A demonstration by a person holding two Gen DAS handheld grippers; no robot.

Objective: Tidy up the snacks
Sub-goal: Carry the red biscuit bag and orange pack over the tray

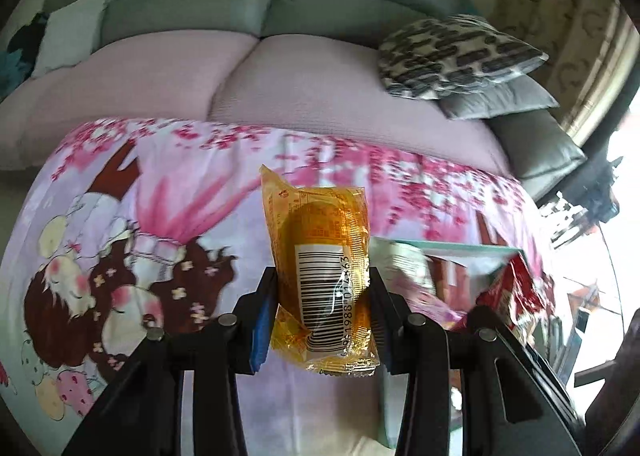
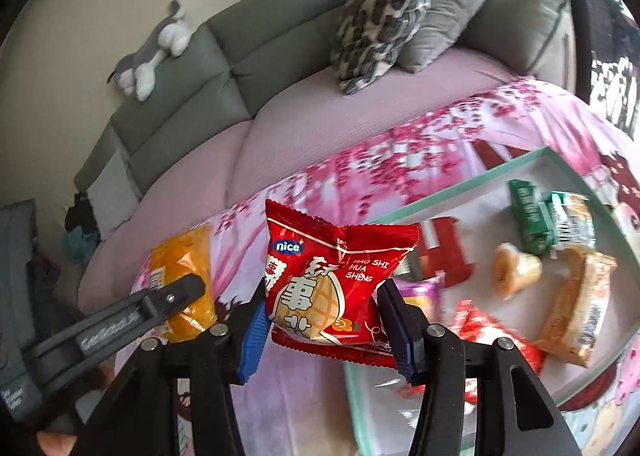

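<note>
My left gripper (image 1: 322,284) is shut on a yellow snack packet (image 1: 320,272) with a barcode, held above the pink cartoon blanket (image 1: 160,196). My right gripper (image 2: 322,296) is shut on a red "nice" peanut packet (image 2: 332,280), held up beside a teal-rimmed white tray (image 2: 512,170). The tray holds several snacks: green packets (image 2: 532,216), a small jelly cup (image 2: 514,268), a beige wrapped cake (image 2: 580,304), red packets (image 2: 444,248). In the right wrist view the left gripper (image 2: 176,292) with its yellow packet (image 2: 184,256) shows at the left. In the left wrist view the tray (image 1: 452,246) and red packet (image 1: 512,288) show at the right.
A grey sofa with a lilac seat cover (image 1: 300,84) lies behind the blanket. A leopard-print cushion (image 2: 384,12) and grey cushions (image 2: 444,16) rest at its right end. A plush toy (image 2: 156,52) lies on the backrest. Dark equipment (image 1: 600,196) stands at the far right.
</note>
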